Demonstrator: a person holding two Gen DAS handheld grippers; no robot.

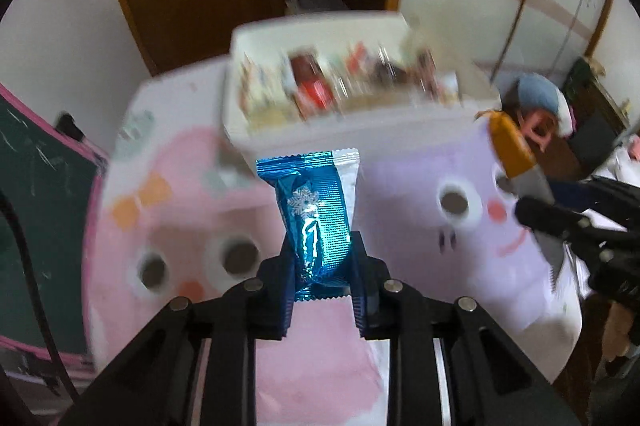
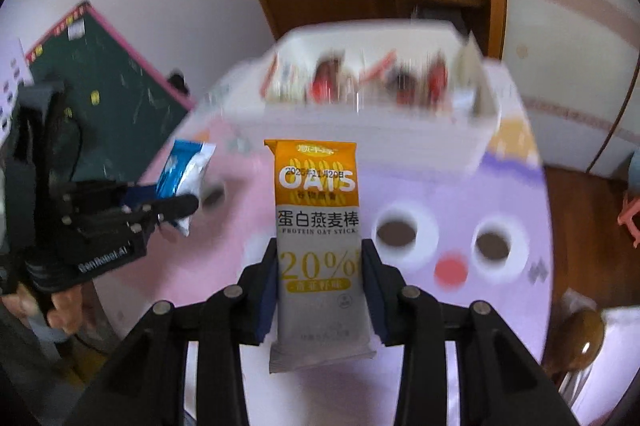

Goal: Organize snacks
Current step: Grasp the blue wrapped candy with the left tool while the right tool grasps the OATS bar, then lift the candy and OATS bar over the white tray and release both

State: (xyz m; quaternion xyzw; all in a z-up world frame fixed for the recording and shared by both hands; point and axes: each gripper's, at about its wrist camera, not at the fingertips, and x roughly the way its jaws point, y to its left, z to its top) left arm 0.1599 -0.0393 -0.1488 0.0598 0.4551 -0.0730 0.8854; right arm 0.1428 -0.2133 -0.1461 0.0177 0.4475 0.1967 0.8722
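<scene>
The left gripper (image 1: pixel 320 258) is closed on a blue foil snack (image 1: pixel 316 210), which stands in the centre of the left wrist frame; the right gripper (image 2: pixel 320 266) is closed on an orange and white oat bar (image 2: pixel 318 246), in the centre of the right wrist frame. Both packets are in the air, above a pink and purple table cover (image 2: pixel 460 194). In the upper middle of both frames is a white box (image 1: pixel 280 142), blurred, already with several snack packets inside; so I judge much is sorted, and these two packets are not yet put in.
</scene>
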